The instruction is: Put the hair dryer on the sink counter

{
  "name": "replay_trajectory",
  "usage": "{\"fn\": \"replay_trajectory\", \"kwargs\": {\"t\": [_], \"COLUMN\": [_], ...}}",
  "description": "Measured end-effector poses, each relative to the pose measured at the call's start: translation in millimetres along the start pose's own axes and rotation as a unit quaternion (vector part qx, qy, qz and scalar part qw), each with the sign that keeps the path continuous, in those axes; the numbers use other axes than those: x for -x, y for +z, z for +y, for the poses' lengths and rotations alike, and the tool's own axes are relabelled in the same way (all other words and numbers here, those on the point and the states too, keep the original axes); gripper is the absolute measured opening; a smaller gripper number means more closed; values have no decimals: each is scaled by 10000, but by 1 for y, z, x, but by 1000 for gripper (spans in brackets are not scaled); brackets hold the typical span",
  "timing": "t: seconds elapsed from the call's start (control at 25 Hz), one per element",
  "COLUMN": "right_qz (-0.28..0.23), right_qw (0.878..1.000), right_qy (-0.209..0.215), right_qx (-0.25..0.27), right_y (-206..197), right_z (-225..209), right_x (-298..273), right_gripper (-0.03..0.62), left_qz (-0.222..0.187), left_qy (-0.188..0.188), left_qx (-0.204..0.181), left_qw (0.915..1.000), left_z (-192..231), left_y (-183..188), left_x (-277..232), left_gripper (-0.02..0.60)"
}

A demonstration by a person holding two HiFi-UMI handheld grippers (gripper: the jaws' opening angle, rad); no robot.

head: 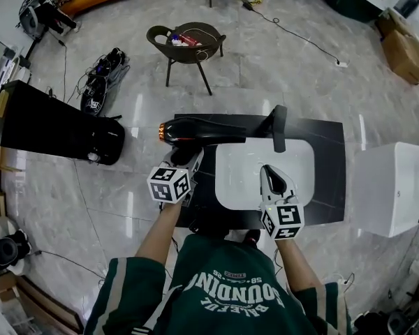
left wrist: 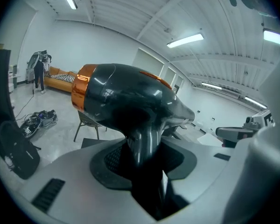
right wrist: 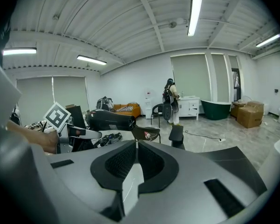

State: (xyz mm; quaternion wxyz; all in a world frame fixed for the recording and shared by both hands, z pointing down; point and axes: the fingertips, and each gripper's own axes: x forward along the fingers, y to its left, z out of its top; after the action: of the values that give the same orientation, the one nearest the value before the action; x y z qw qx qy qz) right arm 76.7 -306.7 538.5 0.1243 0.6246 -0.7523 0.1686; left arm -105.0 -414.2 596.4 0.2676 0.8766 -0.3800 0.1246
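Sink counter [head: 328, 139] beneath | left gripper [left wrist: 144, 162] clamps hair dryer [left wrist: 126, 97] handle | right gripper [right wrist: 136, 146] closed, empty

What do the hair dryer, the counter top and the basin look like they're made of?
Hair dryer: glossy black shell, probably plastic, going by the sharp light reflections; its orange end ring looks metallic. Counter: dark slab with faint pale streaks, likely stone or an imitation. Basin: smooth white, probably ceramic.

Left gripper [head: 185, 158] hides the hair dryer [head: 202, 130] handle.
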Motion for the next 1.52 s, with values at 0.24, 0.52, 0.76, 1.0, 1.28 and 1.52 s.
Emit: {"fn": "replay_trajectory", "kwargs": {"t": [0.24,0.52,0.76,1.0,1.28,1.52], "right_qz": [131,268,387,534,692,808], "right_qw": [9998,9993,9988,9980,9968,9956], "right_qy": [-99,-219,-243,-229,-239,-221], "right_qx": [-54,-128,-183,-250,-310,-427], "right_y": [-4,-11,-18,-31,-41,-51], "right_z": [-4,-9,-8,-5,-5,-5], "right_x": [-12,-23,-32,-39,-45,-49], "right_gripper": [44,44,44,44,44,44], "left_qz": [178,428,591,797,1028,1188], "left_qy": [-3,22,46,69,195,372], "left_qx": [219,453,575,676,838,993], "left_qw": [9996,9981,9966,9945,9910,9872], "left_z": [17,34,45,54,66,78], "left_y": [-7,-24,-36,-52,-67,-82], "left_x": [-22,-47,-64,-80,-94,-106], "left_gripper": [166,164,166,164,165,164]}}
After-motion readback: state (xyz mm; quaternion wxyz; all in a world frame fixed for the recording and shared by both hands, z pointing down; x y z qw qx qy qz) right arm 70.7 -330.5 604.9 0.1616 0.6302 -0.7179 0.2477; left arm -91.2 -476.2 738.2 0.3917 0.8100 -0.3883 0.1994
